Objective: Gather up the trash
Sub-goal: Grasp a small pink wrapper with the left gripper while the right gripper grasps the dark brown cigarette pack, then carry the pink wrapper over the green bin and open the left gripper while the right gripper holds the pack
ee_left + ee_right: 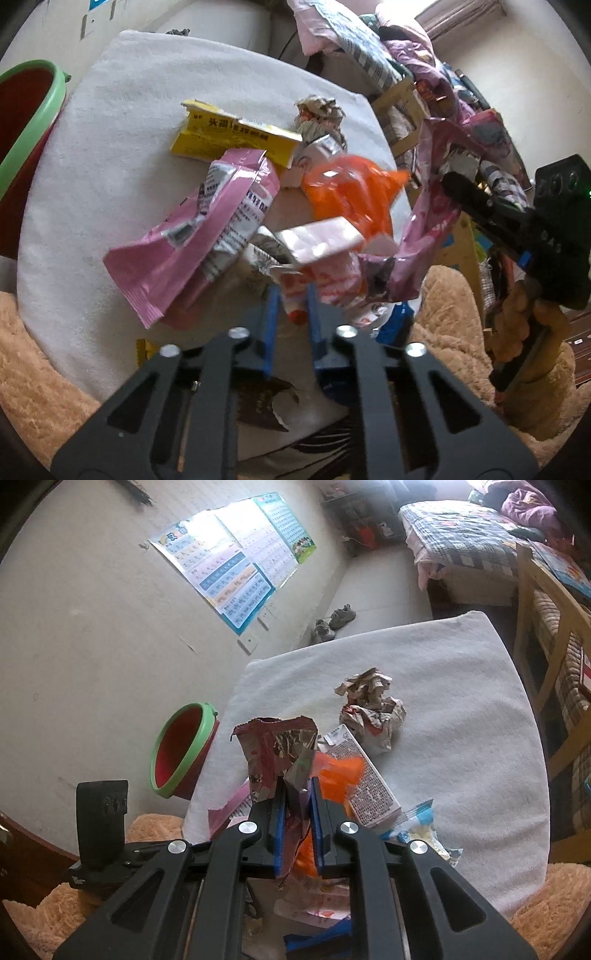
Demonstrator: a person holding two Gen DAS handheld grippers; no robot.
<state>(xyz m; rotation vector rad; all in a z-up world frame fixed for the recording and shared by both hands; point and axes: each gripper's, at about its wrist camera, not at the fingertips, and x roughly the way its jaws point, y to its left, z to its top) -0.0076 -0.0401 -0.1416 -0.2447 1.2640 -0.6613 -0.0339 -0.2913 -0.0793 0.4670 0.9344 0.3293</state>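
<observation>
A heap of trash lies on a white-towelled table (pixel 110 155): a long pink wrapper (pixel 192 229), a yellow box (pixel 232 136), an orange plastic piece (pixel 351 192) and crumpled paper (pixel 319 110). My left gripper (pixel 291 299) is shut on a red-and-white wrapper (pixel 295 295) at the near side of the heap. My right gripper (pixel 297 786) is shut on a pink foil wrapper (pixel 277 746) and holds it up above the heap; the same wrapper (pixel 428 206) hangs from the right gripper (pixel 454 184) in the left wrist view.
A red bin with a green rim (pixel 181 749) stands beside the table's left edge, also in the left wrist view (pixel 26 122). A wooden chair (pixel 546 657) stands at the right. Crumpled paper (pixel 369 705) and a white carton (pixel 362 779) lie beyond the right gripper.
</observation>
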